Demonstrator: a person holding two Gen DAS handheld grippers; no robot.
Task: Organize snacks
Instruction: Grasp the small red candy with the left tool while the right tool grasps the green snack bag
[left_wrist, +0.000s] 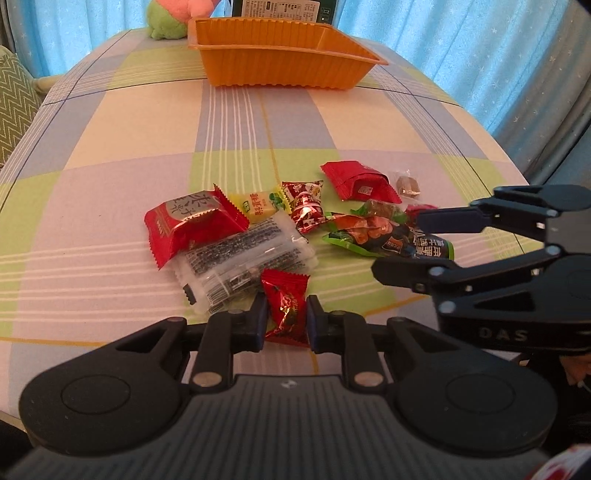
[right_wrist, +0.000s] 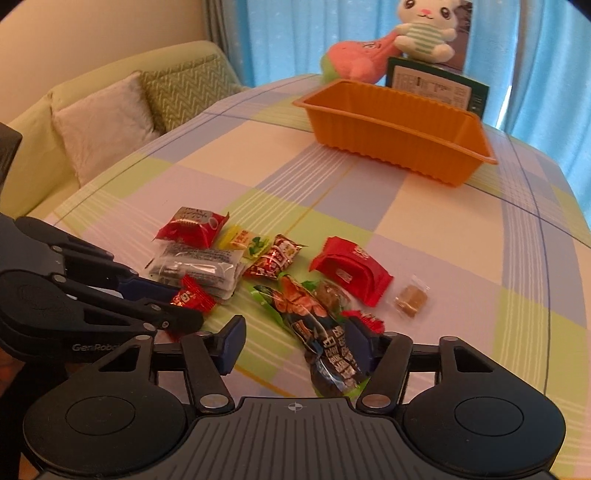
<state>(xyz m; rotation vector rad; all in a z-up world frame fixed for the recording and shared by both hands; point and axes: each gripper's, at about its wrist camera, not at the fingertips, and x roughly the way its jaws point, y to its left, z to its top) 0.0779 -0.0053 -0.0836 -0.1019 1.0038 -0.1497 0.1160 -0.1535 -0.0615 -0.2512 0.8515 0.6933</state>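
Here, a small red candy (left_wrist: 286, 312) is clamped between the pads of the left gripper (left_wrist: 286, 317), at the near edge of a scatter of snacks on the bench (left_wrist: 129, 140), which is covered by a checked cloth. The right gripper (right_wrist: 295, 345) is held partly open around the near end of a long green and dark snack packet (right_wrist: 325, 339); its right pad lies against the packet, while the left pad stands clear of it, so no grip is seen. Behind the candy a clear packet with dark print (left_wrist: 243, 258) is found, with a red square packet (left_wrist: 192, 221) resting on its far corner. A yellow candy (left_wrist: 258, 203) and a red foil candy (left_wrist: 304, 205) lie just beyond, and a second red packet (left_wrist: 360, 182) and a small brown sweet in clear wrap (left_wrist: 408, 184) are set further right. An orange tray (left_wrist: 280, 72) stands well apart at the far side of the bench, with a dark box (right_wrist: 436, 88) and plush toys (right_wrist: 388, 44) behind it.
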